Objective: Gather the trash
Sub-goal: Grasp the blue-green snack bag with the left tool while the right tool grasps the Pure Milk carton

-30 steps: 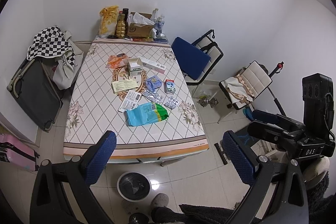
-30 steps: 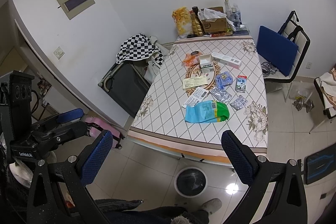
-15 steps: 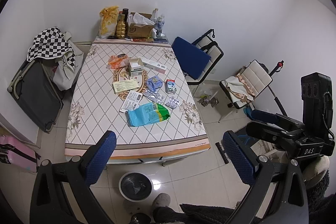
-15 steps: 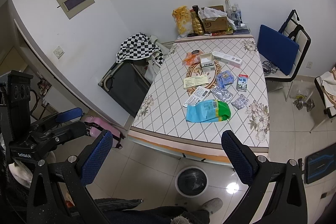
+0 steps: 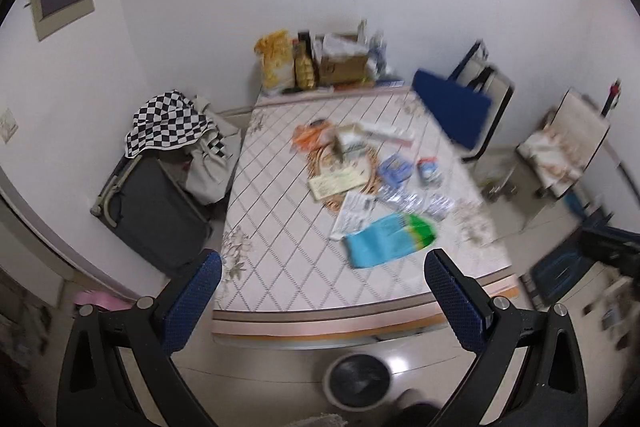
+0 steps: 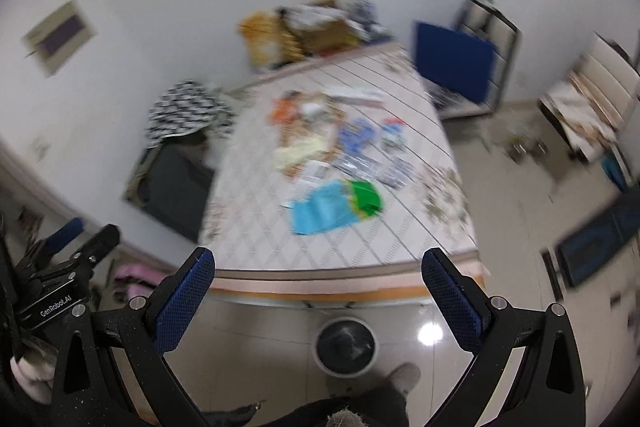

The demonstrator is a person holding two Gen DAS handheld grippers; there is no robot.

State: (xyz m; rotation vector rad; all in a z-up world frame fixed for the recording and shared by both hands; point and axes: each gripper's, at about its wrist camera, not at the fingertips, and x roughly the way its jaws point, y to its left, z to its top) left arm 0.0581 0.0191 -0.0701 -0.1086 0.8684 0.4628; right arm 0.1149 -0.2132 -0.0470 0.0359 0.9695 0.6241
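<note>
On the counter (image 5: pixel 280 227) lies the trash, with a blue-green bag (image 5: pixel 390 241) nearest the bin (image 5: pixel 356 381) on the floor. Both the left hand-held gripper (image 5: pixel 322 303) and right hand-held gripper (image 6: pixel 318 301) are wide open, holding nothing. Nothing is picked yet; next, reach down to that bag.

The table (image 5: pixel 280 235), under a diamond-patterned cloth, carries a blue-green bag (image 5: pixel 390 241) near its front edge, papers (image 5: pixel 340 183), small packets (image 5: pixel 396 169) and a cardboard box (image 5: pixel 342 67) at the far end.
</note>
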